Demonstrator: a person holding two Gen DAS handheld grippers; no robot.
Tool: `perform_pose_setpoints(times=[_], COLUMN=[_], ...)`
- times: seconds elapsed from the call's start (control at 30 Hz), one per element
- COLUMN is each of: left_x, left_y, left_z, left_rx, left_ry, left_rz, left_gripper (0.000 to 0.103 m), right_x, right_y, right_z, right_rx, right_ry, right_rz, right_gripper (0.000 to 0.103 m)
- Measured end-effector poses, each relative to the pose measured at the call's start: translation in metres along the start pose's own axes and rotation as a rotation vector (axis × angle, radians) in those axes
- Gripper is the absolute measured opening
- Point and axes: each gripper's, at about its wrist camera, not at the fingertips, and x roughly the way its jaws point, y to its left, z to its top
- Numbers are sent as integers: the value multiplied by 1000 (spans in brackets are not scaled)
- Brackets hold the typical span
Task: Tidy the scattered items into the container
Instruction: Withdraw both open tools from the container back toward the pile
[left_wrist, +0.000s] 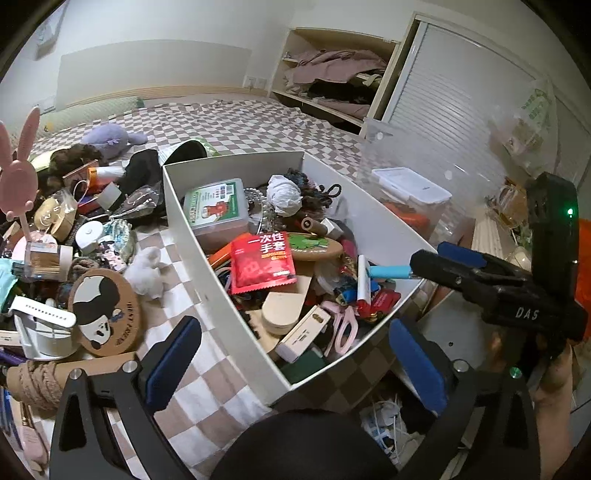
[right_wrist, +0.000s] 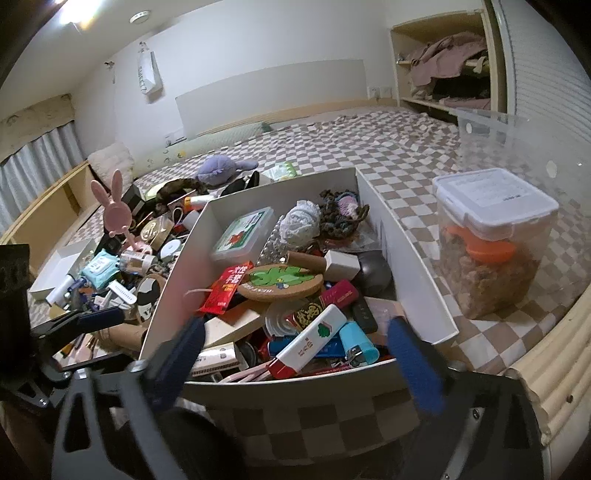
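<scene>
Both grippers hang over the near end of the white cardboard box (left_wrist: 184, 206) on the checked bedspread, which is already heaped with small things. The left gripper (left_wrist: 295, 350) and the right gripper (right_wrist: 295, 354) each have their blue-padded fingers spread wide with nothing between them, so this looks like the gap between drops. Next, I'd guess, comes a reach left to the scattered pile, perhaps the round cork panda coaster (left_wrist: 101, 312).

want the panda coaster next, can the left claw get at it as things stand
Probably yes. The panda coaster lies on top of the pile, left of the white box, nothing over it, and the left claw is open and empty.
</scene>
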Motion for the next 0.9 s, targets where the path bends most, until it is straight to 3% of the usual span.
perform_pose_setpoints(times=[0.43,0.9], left_x=[-32,-83], left_y=[25,65], left_z=[-7,-15], left_rx=[-22,-68], left_ry=[-62,-185], left_rz=[102,204], left_gripper=[102,102], right_x=[-7,-24], right_y=[25,68], right_z=[4,13], right_rx=[13,-32], right_ry=[-40,-162], right_rz=[56,144], right_gripper=[103,103])
